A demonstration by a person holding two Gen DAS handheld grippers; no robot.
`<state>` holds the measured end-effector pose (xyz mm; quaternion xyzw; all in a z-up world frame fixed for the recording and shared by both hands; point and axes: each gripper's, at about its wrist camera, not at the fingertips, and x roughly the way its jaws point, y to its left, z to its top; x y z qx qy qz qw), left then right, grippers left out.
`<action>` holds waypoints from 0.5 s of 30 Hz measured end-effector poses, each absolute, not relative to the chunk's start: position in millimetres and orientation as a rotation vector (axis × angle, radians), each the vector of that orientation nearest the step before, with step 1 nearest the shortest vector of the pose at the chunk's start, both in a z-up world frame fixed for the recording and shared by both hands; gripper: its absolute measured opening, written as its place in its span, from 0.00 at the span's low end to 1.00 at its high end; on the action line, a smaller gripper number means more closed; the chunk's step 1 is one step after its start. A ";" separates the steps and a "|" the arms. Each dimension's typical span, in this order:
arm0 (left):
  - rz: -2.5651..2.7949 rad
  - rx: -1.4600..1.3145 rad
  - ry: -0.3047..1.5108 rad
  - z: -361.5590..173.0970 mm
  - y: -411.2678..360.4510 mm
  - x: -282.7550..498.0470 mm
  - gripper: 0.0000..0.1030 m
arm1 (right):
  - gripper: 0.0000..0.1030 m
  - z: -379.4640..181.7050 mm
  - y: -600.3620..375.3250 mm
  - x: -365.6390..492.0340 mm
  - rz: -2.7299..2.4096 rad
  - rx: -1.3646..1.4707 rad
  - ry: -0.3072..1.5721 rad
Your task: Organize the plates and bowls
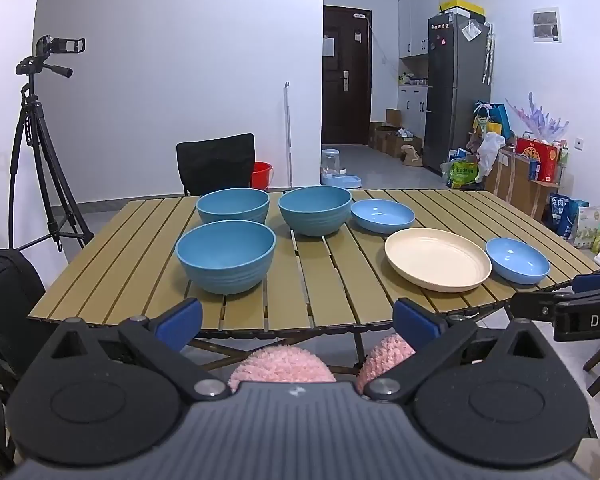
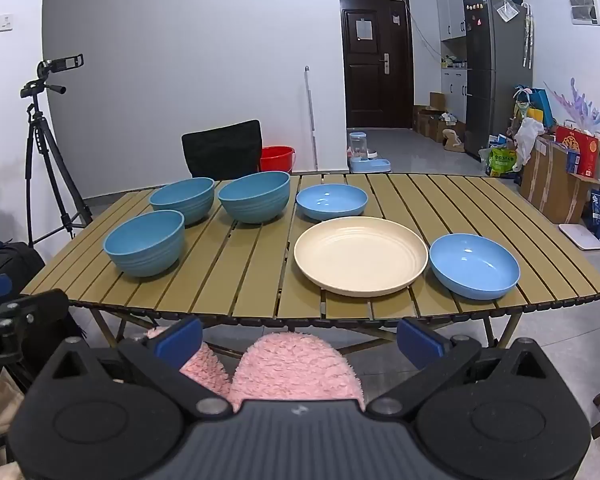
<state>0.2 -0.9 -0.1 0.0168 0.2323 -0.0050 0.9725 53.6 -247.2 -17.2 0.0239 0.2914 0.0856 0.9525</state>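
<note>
- White walls stand behind a slatted table (image 2: 236,280), and a dark door (image 2: 374,60) shows far back.
- Near the camera, the left gripper (image 1: 298,320) hangs just off the table's near edge. Its blue jaws are spread wide with nothing between them.
- Right gripper (image 2: 298,334) hangs off the same edge, also spread wide and holding nothing.
- Pink fuzzy knees (image 2: 296,364) show under both grippers, below the table.
- On the table, the cream plate (image 2: 360,254) lies closest to the near edge, right of the middle.
- One pale blue dish (image 2: 474,266) sits just right of the plate, not touching it.
- Left of the plate, well apart, sits a deep blue bowl (image 2: 144,242).
- Farther back than the plate is a second pale blue dish (image 2: 332,200), just beside the plate's far rim.
- Two more deep bowls sit at the back left: one (image 2: 254,196) just left of that dish, one (image 2: 182,198) farther left, right behind the near bowl.
- All the bowls and dishes stand upright and none are stacked.
- Past the table's far edge are a black chair (image 2: 222,150) and a red bucket (image 2: 277,158).
- A camera on a tripod (image 2: 46,140) stands off the table's left side.
- A grey fridge (image 2: 496,68) stands far back on the right.
</note>
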 end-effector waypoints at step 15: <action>-0.029 0.020 0.461 -1.9 2.7 -1.5 1.00 | 1.00 -17.7 -247.0 53.3 0.174 0.047 0.592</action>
